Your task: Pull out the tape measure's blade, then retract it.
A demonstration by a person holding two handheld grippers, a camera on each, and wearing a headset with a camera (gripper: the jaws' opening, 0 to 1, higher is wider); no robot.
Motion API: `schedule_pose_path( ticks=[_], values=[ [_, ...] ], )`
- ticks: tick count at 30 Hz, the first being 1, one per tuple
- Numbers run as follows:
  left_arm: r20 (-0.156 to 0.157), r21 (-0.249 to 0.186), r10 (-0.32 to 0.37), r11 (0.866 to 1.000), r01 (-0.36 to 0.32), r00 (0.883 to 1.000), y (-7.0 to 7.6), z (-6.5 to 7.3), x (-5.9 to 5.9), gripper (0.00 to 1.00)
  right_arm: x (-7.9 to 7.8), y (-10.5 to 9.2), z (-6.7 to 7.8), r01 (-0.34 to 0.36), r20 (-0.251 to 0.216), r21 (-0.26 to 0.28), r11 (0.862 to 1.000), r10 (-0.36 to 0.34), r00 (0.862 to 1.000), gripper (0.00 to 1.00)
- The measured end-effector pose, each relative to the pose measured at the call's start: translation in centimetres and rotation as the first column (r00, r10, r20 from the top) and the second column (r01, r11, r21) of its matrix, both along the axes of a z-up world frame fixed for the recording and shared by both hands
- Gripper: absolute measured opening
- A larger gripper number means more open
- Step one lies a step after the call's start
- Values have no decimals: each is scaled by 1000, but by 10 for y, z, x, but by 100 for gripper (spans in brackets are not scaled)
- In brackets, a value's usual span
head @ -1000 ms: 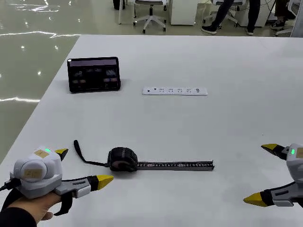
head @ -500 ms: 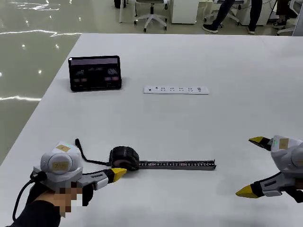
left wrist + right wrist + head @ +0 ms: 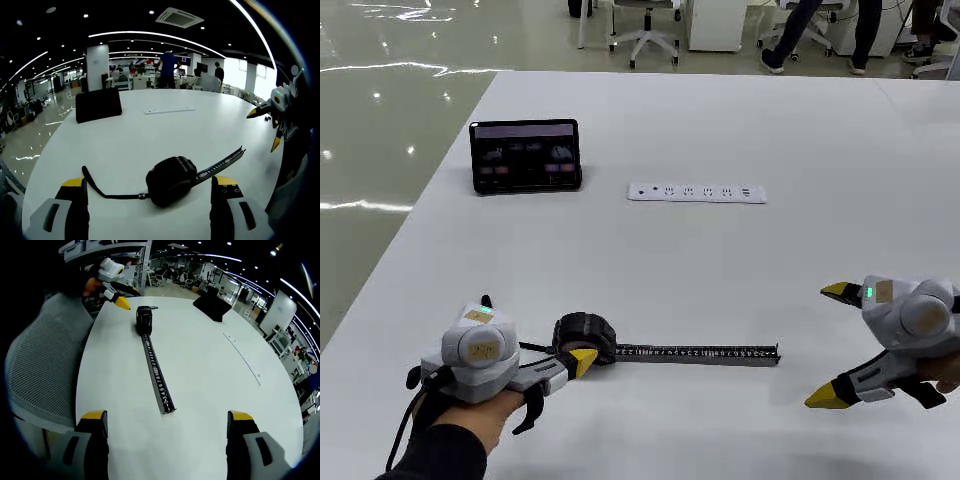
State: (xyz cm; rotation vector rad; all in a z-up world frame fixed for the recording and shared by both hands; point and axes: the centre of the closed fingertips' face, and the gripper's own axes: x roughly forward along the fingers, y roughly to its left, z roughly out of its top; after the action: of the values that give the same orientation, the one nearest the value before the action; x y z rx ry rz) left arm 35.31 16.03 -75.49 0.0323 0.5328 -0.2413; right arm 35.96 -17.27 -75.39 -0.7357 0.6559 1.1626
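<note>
Left gripper (image 3: 149, 180) now astride one tape measure (image 3: 585, 336), perhaps touching, jaws spread, right gripper (image 3: 828, 345) jaws spread too

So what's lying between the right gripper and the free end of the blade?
Nothing: the head view shows a bare stretch of table between the right gripper and the blade tip.

1. The tape measure (image 3: 584, 337) has a rounded black case that sits between the widely spread jaws of the left gripper (image 3: 149, 182), touching neither.
2. Its blade (image 3: 698, 352) is drawn out, dark with pale markings, and lies flat and straight from the case towards the right gripper (image 3: 830, 345). Its tip stops short of those parted jaws, in line with their gap.
3. A black strap (image 3: 102, 189) trails from the case's opposite side, ending near one left-gripper jaw.
</note>
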Motion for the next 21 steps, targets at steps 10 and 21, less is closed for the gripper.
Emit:
schedule_pose_path(
  ticks=[10, 21],
  values=[
    [91, -13, 37, 999, -36, 995, -18, 3, 4, 100, 19, 15, -18, -63, -29, -30, 998, 62, 998, 90],
    [114, 13, 57, 998, -59, 992, -19, -7, 9, 100, 28, 26, -39, -143, -80, -73, 987, 137, 987, 78]
  ],
)
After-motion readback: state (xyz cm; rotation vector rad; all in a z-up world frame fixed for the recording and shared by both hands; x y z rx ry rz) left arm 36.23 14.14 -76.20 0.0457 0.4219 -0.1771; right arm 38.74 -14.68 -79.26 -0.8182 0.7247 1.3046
